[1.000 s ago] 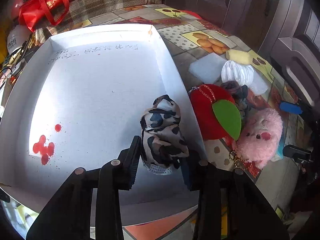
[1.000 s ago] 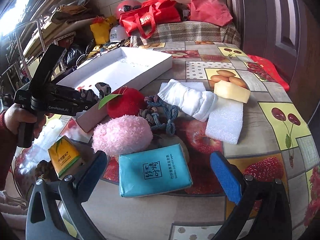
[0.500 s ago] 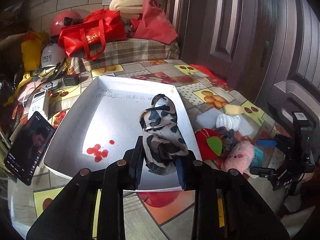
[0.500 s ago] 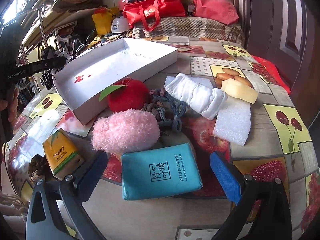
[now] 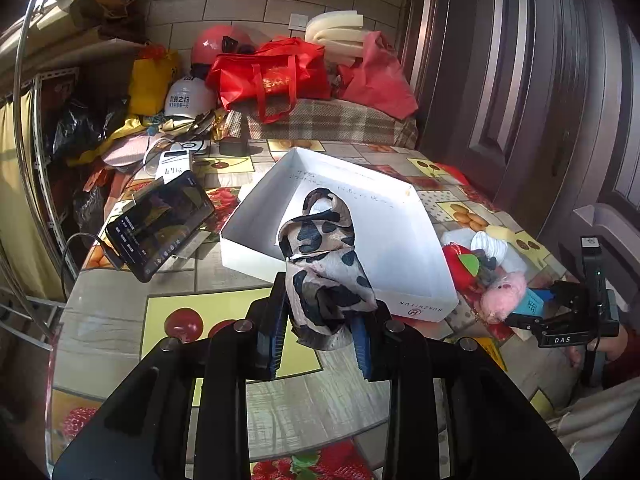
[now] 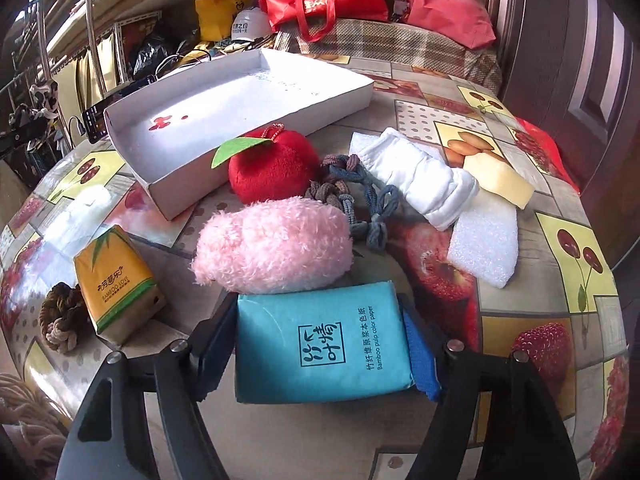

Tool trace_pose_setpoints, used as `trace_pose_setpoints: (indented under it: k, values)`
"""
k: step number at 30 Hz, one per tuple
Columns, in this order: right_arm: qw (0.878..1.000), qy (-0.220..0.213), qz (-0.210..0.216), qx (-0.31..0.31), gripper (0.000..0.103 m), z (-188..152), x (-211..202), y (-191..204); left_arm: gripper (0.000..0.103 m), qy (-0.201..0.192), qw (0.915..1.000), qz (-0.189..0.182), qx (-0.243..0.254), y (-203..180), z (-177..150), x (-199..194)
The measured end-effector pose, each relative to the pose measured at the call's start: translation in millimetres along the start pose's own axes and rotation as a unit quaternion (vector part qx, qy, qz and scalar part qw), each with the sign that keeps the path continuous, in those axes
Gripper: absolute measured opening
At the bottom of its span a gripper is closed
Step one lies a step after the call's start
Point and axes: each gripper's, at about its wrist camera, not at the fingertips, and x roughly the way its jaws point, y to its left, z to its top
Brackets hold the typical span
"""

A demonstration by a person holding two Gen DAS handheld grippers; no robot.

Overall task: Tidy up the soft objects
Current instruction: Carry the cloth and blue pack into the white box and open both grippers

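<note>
My left gripper [image 5: 318, 338] is shut on a cow-print cloth [image 5: 324, 260] and holds it up in the air, on the near side of the white box [image 5: 416, 304]. My right gripper [image 6: 320, 354] is shut on a blue tissue pack [image 6: 320, 346] that rests on the table. Just past the pack lie a pink plush [image 6: 272, 254], a red plush apple [image 6: 272, 168], a grey knotted rope [image 6: 352, 196], a white rolled cloth [image 6: 424, 182], a white foam pad [image 6: 484, 248] and a yellow sponge [image 6: 500, 180]. The white box [image 6: 188, 176] holds nothing but red stains.
A yellow tissue pack [image 6: 118, 284] and a brown rope knot [image 6: 60, 318] lie at the left near edge. A phone on a stand [image 5: 160, 224] stands left of the box. Red bags [image 5: 276, 76], helmets and clutter fill the back. A dark door [image 5: 540, 80] is on the right.
My left gripper has lifted the cow-print cloth out of the box and pulled back toward me. My right gripper has moved forward and closed on the blue tissue pack.
</note>
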Motion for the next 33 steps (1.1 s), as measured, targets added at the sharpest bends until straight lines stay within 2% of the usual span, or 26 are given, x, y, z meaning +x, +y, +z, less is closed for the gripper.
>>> trace_pose_setpoints:
  k: [2, 5, 9, 12, 17, 23, 33]
  values:
    - [1.0, -0.019, -0.007, 0.01, 0.075, 0, -12, -6, 0.028, -0.01, 0.9999, 0.002, 0.004, -1, 1, -1]
    - [0.997, -0.074, -0.012, 0.033, 0.075, 5, -38, -16, 0.028, -0.027, 0.9995, 0.007, 0.01, -5, 6, 0]
    - [0.984, -0.166, -0.033, 0.054, 0.075, 15, -68, -19, 0.028, -0.052, 0.9986, 0.013, 0.003, -8, 11, 7]
    - [0.976, -0.205, -0.04, 0.062, 0.075, 22, -75, -15, 0.028, -0.069, 0.997, 0.031, 0.016, -20, 6, 10]
    - [0.976, -0.212, -0.032, 0.049, 0.075, 29, -68, -6, 0.028, -0.067, 0.9964, 0.037, 0.035, -32, -8, 12]
    - [0.975, -0.216, -0.015, 0.045, 0.075, 36, -66, 0, 0.028, -0.065, 0.9972, 0.036, 0.016, -23, -4, 13]
    - [0.974, -0.226, -0.002, 0.028, 0.075, 45, -66, 11, 0.028, -0.069, 0.9967, 0.041, 0.011, -23, -5, 12]
